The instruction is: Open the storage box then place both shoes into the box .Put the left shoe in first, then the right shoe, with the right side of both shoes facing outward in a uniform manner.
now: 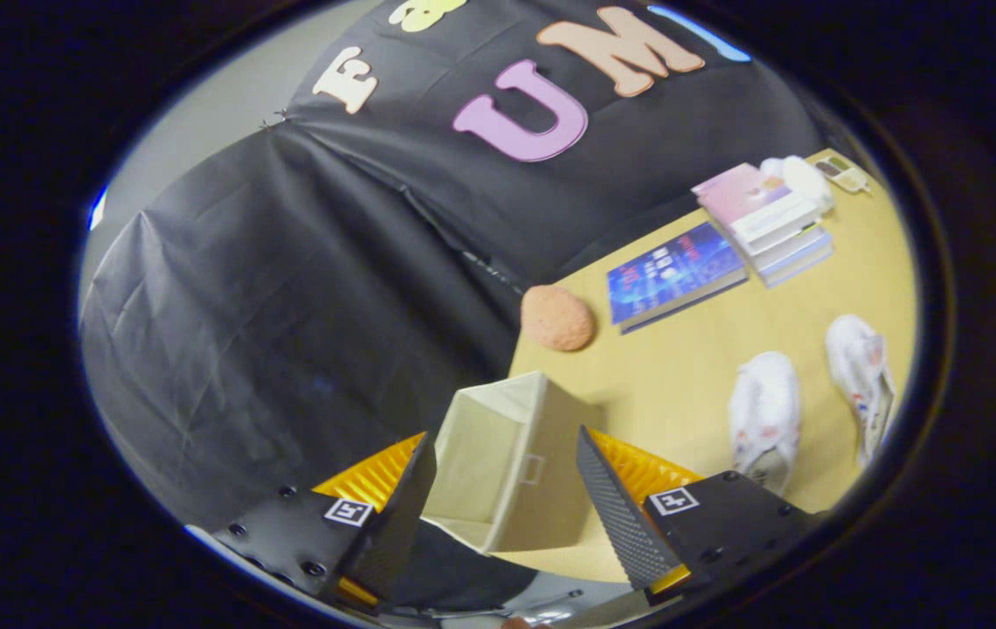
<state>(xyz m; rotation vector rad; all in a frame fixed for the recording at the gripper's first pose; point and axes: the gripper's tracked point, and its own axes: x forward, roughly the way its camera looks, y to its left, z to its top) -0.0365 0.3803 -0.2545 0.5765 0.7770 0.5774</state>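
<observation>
Storage box point(498, 463) sits right between the fingers point(612, 507), a cream fabric cube with its open top showing, parked at the near corner of the desk point(690, 367). The gripper point(507, 502) has its fingers spread wide, one on each side of the box, and I can't tell if either one actually touches it. Off past the right finger, two white shoes point(764, 415) lie side by side on the desk, well apart from the box. Beyond the fingers there's a round orange ball point(557, 318) at the desk's edge, then a blue book point(673, 273) and a stack of books point(769, 223) further back.
</observation>
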